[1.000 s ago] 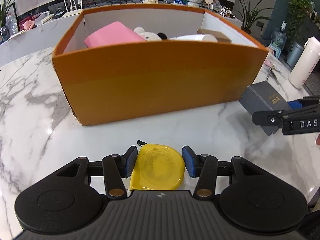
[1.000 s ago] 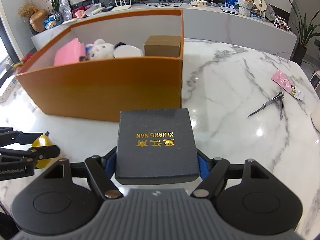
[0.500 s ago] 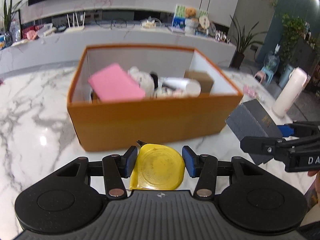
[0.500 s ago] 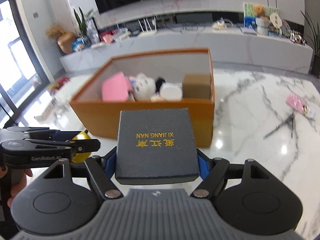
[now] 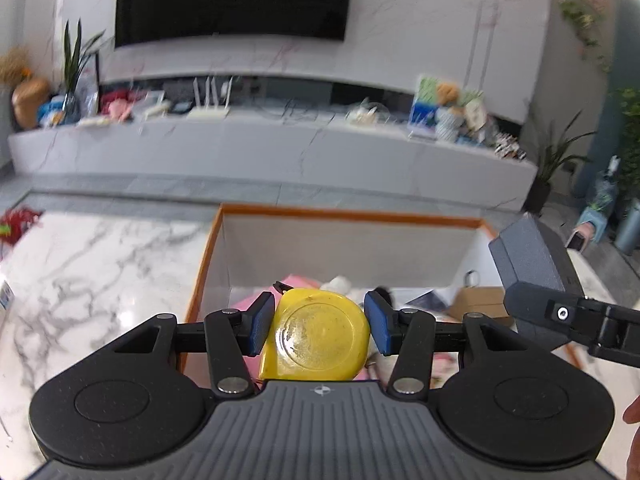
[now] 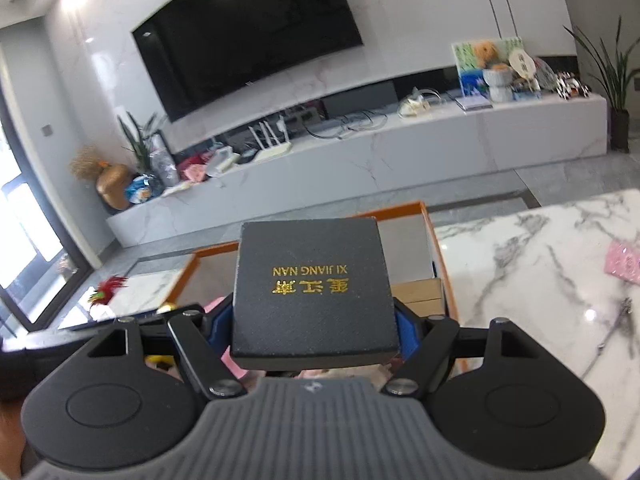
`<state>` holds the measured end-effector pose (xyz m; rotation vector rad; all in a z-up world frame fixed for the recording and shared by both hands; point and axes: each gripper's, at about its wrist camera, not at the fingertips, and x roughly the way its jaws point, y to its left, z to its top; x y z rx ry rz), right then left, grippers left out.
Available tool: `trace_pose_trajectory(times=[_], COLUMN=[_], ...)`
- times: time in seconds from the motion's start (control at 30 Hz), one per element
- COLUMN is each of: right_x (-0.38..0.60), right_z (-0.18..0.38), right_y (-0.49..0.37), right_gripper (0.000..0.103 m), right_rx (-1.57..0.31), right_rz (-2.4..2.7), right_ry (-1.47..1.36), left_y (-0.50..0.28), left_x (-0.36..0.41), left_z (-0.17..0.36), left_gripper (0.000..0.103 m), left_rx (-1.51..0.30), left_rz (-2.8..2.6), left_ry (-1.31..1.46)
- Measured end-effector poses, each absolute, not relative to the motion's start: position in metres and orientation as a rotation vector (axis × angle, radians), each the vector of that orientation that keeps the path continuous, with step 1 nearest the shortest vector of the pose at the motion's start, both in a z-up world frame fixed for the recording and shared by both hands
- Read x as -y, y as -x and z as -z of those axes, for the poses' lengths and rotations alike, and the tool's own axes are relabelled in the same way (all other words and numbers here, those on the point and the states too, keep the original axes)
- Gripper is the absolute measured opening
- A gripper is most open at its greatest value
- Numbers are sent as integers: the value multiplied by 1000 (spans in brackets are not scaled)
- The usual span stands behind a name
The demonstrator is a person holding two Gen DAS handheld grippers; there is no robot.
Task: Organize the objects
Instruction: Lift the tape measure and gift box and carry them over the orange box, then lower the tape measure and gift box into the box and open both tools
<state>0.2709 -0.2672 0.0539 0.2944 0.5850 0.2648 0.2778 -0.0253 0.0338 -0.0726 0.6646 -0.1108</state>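
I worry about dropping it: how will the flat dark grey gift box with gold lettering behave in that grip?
The flat dark grey gift box looks rigid: its edges stay straight between the right gripper pads. Its textured surface probably resists slipping. Gripped near its rear edge, it might pivot downward if jolted.

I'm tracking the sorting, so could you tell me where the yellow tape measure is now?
In the left wrist view, the yellow tape measure sits clamped in the left gripper, above the orange box.

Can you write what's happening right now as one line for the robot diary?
left gripper: holds yellow tape measure | right gripper: holds dark box | both above orange box
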Motion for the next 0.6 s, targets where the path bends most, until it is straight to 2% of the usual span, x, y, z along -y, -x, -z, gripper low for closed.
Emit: trace_pose_trajectory(times=[0.3,0.6], right_x=[244,235], right_z=[-18,-10], right_y=[-314,-322], right_gripper=[77,77], right_rx=[-639,-635], right_rz=[-207,-166], right_ry=[-238,-141], left_y=[-303,-303], left_x=[26,29], left_z=[-4,-4], left_gripper=[58,58], left_rx=[-707,-705], left_rz=[34,2], left_ry=[13,25])
